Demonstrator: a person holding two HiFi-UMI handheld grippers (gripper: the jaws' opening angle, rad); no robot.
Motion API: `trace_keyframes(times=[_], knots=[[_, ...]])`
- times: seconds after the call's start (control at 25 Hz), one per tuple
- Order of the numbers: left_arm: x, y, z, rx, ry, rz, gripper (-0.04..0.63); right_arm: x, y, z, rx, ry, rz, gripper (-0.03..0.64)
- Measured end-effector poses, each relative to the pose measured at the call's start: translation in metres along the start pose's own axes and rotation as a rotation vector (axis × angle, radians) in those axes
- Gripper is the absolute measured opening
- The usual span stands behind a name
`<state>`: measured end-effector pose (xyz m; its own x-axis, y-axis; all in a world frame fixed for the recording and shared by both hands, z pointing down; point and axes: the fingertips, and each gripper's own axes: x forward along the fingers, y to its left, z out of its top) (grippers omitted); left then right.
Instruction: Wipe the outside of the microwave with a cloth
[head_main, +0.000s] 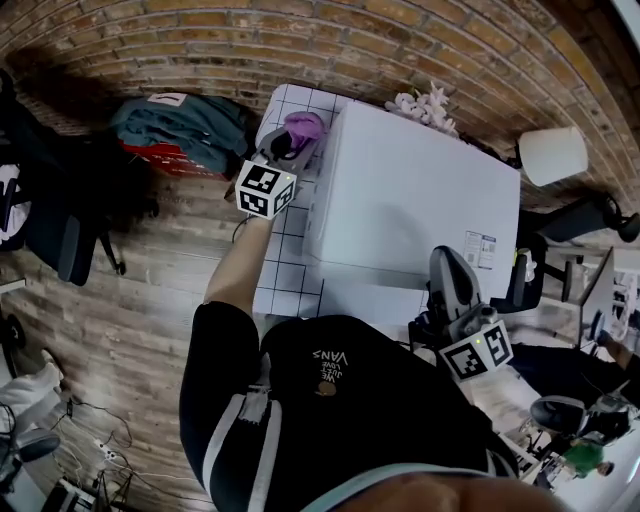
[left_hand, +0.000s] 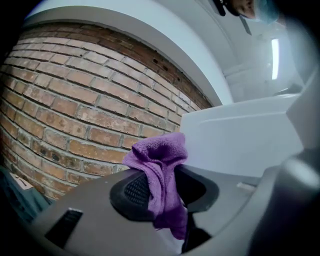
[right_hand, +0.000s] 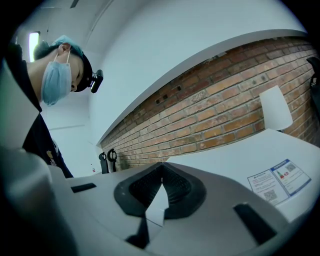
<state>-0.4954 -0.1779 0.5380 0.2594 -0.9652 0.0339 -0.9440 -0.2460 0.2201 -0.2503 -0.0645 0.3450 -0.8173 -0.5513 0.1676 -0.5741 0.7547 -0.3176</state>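
The left claw (left_hand: 162, 192) was shut tight on the purple cloth (left_hand: 159, 157), I think so the cloth would not slip when it rubbed. The cloth's top stuck out past the claw tips. The white microwave (head_main: 420, 200) was just beside it. The left arm (head_main: 240, 270) reached far out along the microwave's side. The right claw (right_hand: 161, 167) was closed on nothing, held low by the near edge.

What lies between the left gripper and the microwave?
Only the purple cloth, pinched by the left gripper, with the white microwave beyond it. The left gripper view shows this best.
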Motion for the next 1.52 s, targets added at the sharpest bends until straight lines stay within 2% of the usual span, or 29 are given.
trace_keyframes(times=[0.24, 0.4, 0.6, 0.8, 1.16, 1.32, 1.52], knots=[[-0.061, -0.031, -0.016, -0.018, 0.007, -0.034, 0.129, 0.005, 0.018, -0.002, 0.000, -0.012, 0.027, 0.000], [-0.103, -0.060, -0.040, -0.070, 0.035, -0.058, 0.129, 0.003, 0.033, -0.009, 0.002, -0.006, 0.035, 0.000], [-0.150, -0.089, -0.066, -0.160, 0.056, -0.046, 0.129, 0.001, 0.051, -0.020, 0.002, 0.006, 0.047, 0.000], [-0.182, -0.119, -0.084, -0.155, 0.082, -0.076, 0.129, -0.001, 0.065, -0.027, 0.000, 0.018, 0.057, 0.000], [-0.169, -0.127, -0.094, -0.196, 0.085, -0.101, 0.129, -0.008, 0.062, -0.022, -0.007, 0.007, 0.041, 0.000], [-0.152, -0.114, -0.093, -0.222, 0.069, -0.077, 0.129, -0.006, 0.050, -0.016, -0.006, -0.002, 0.025, -0.001], [-0.113, -0.088, -0.087, -0.202, 0.054, -0.063, 0.129, -0.006, 0.034, -0.007, -0.012, -0.006, 0.009, 0.000]])
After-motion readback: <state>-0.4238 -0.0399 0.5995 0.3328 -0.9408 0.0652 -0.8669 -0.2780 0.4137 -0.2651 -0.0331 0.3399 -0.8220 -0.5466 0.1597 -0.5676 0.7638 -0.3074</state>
